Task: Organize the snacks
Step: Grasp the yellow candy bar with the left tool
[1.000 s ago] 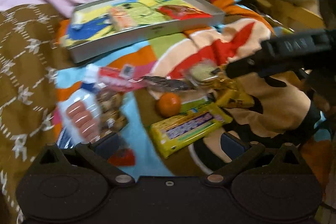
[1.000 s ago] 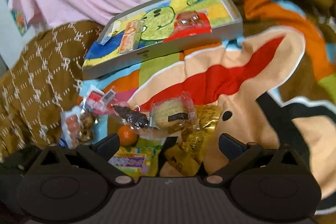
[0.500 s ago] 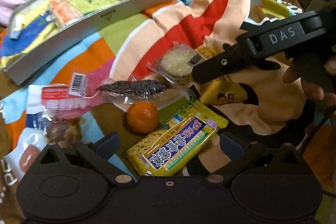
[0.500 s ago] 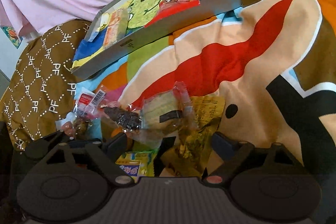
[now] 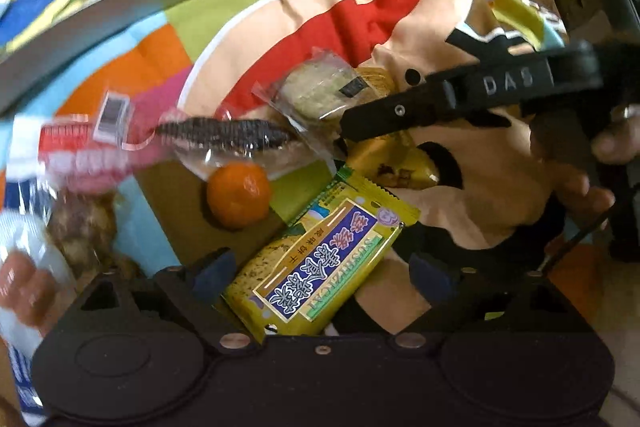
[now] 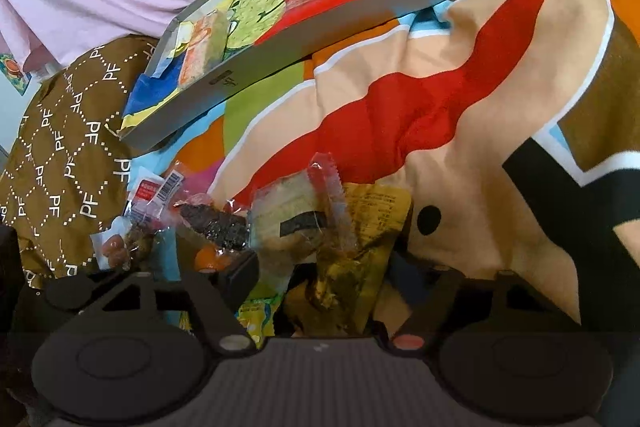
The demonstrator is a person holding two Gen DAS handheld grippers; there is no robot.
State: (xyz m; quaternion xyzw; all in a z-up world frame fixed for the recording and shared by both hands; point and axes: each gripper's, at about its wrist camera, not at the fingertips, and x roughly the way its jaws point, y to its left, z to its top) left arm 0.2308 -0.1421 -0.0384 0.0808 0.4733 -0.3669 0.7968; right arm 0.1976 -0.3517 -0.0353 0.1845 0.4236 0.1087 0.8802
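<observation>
A yellow cracker packet [image 5: 320, 267] lies on the bright cartoon blanket [image 6: 460, 115], between the spread fingers of the left tool [image 5: 316, 267], whose jaws have just been closing; neither pad presses it. Just beyond it sits a small orange [image 5: 239, 195]. The right tool [image 6: 336, 279] has also been narrowing around a gold wrapper [image 6: 360, 247]; whether it pinches is unclear. A clear-wrapped cake [image 6: 296, 215] overlaps that wrapper. Farther off rests a grey tray [image 6: 328, 31] already holding snacks

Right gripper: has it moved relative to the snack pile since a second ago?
Yes. The right gripper has come down toward the pile, jaws closing around the gold packet; the grey tray sits farther up-frame.
</observation>
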